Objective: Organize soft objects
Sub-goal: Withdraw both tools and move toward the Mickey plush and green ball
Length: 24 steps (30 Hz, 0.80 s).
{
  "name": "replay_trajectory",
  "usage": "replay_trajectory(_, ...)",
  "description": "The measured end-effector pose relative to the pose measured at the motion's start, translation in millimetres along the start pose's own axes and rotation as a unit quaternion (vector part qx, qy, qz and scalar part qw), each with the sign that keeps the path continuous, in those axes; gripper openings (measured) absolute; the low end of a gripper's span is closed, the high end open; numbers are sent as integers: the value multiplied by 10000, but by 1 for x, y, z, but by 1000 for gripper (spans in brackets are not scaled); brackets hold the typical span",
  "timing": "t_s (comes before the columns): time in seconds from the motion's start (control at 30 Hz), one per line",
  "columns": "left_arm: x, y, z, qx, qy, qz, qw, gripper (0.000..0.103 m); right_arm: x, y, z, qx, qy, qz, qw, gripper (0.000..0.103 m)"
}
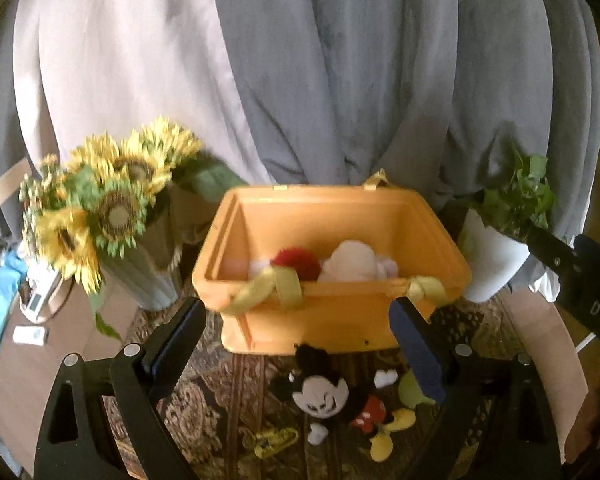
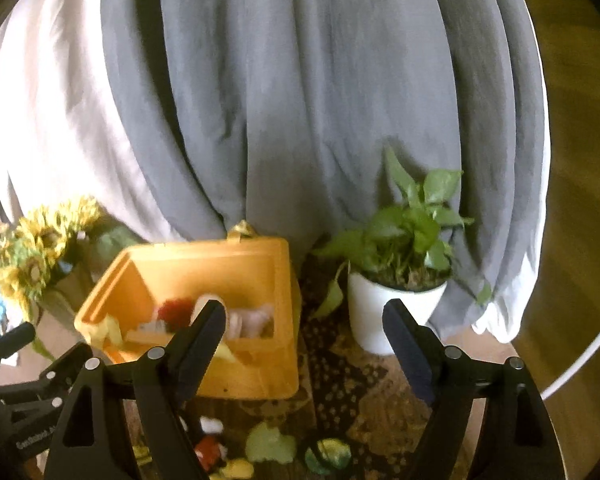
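**Several plush toys, in and before an orange bin**

Two soft toys, red and cream, lie inside the open orange plastic bin (image 1: 332,312) on a patterned rug (image 1: 220,392); a black-and-white mouse plush (image 1: 328,394) lies just before it; left gripper (image 1: 296,344) and right gripper (image 2: 304,348) both gape apart, empty; sunflowers (image 1: 100,200) stand left, a white-potted green plant (image 2: 396,280) right.

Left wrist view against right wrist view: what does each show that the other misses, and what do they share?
Only the left: the whole Mickey plush on the rug before the bin, and a white device far left. Only the right: the full potted plant, a round green toy and bare wood floor. Both: the orange bin with toys inside, sunflowers, grey curtain, and open, empty tongs.
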<state>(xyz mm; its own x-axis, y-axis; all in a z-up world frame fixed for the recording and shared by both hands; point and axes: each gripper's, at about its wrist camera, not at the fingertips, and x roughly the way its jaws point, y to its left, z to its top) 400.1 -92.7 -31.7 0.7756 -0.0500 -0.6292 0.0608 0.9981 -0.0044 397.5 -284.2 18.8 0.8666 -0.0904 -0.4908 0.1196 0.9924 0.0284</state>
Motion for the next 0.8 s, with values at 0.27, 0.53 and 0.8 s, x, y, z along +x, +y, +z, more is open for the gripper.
replay_trajectory(0.27, 9, -6, -24, -8, 376, 63, 9993, 94, 7, -9, -27, 83, 425, -182, 9989, 82)
replay_trajectory(0.53, 26, -12, -43, -37, 850, -89, 9963, 94, 17, -17, -51, 272, 911, -262, 9951, 82)
replay_trajectory(0.8, 48, -20, -62, 46, 1370, -254, 9902, 94, 32, -24, -81, 341, 1557, -285, 9868, 82)
